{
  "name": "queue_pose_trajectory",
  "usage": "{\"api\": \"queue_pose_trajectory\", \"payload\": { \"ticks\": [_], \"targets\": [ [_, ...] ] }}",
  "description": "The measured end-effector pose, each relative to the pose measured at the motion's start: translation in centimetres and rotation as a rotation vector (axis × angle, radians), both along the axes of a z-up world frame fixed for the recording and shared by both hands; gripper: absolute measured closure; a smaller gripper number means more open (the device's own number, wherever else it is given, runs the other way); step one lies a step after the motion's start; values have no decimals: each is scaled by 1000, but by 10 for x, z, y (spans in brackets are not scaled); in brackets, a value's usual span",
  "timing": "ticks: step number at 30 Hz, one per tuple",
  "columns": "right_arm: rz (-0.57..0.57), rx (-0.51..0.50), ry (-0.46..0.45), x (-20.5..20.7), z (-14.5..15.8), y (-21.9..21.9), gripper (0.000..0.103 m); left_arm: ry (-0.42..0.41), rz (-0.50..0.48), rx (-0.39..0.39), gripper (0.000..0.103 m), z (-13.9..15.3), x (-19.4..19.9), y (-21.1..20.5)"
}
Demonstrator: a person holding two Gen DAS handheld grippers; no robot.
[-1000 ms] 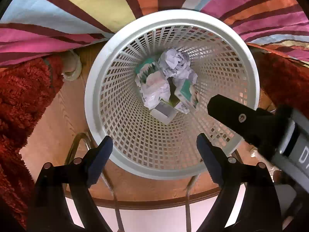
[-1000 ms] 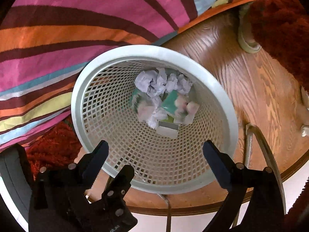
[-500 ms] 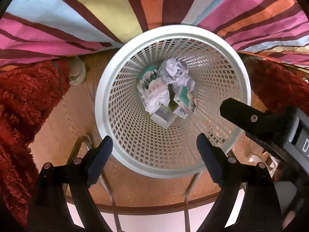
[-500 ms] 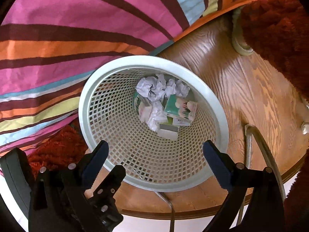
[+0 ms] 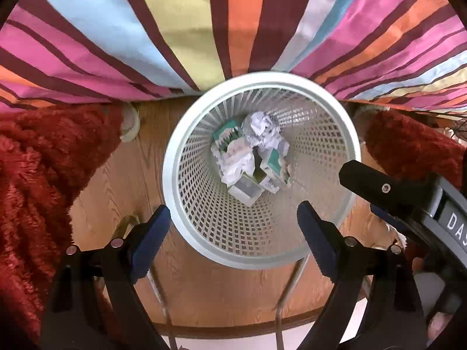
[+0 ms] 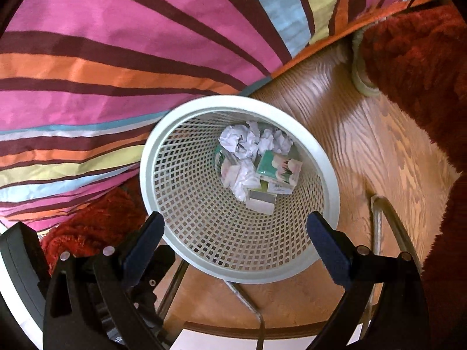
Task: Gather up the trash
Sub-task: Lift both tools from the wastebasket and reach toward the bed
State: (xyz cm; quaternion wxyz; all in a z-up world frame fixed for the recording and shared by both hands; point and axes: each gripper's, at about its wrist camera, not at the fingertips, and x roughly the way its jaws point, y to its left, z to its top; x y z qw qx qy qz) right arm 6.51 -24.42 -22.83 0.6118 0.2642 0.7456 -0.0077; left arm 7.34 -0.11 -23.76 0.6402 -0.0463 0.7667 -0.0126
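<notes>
A white mesh wastebasket (image 5: 186, 134) (image 6: 163, 145) stands on the wooden floor, seen from above. At its bottom lie crumpled white paper (image 5: 264, 129) (image 6: 242, 140), green-and-white cartons (image 5: 274, 166) (image 6: 277, 169) and a small white box (image 5: 245, 189) (image 6: 259, 201). My left gripper (image 5: 230, 227) hovers open above the basket's near rim, nothing between its blue pads. My right gripper (image 6: 235, 233) also hangs open and empty over the near rim. In the left wrist view the right gripper's finger (image 5: 376, 183) juts in from the right.
A striped bedcover (image 5: 204, 23) (image 6: 116, 43) hangs just behind the basket. Red shaggy rugs (image 5: 38, 175) (image 6: 423, 58) lie on both sides. Metal chair legs (image 5: 286, 294) (image 6: 388, 218) cross the wooden floor (image 5: 122, 189) below the grippers.
Both grippers have risen away from the basket, which now looks smaller and farther below. Both stayed open and empty. More bedcover shows at the top.
</notes>
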Motion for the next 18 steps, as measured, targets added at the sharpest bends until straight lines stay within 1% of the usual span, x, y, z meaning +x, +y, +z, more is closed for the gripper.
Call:
{"api": "queue_pose_trajectory", "payload": {
  "ticks": [6,10,13,15,17,18],
  "targets": [
    [6,-10,-78,-2,24,-2,9,-90,-10,3,17,28,-3,1],
    [28,-19,-133,-1,39,-2,9,-153,-20,9,17,48,-6,0],
    [57,-48,-208,-1,58,2,9,-226,-22,7,17,70,-8,0],
    [71,-73,-269,-1,71,3,9,-301,-21,17,17,89,-8,1],
    [85,-118,-365,0,92,4,9,-366,-13,26,17,103,-9,4],
    [87,-128,-391,-1,97,4,9,-407,-7,34,17,112,-8,6]
  ]
}}
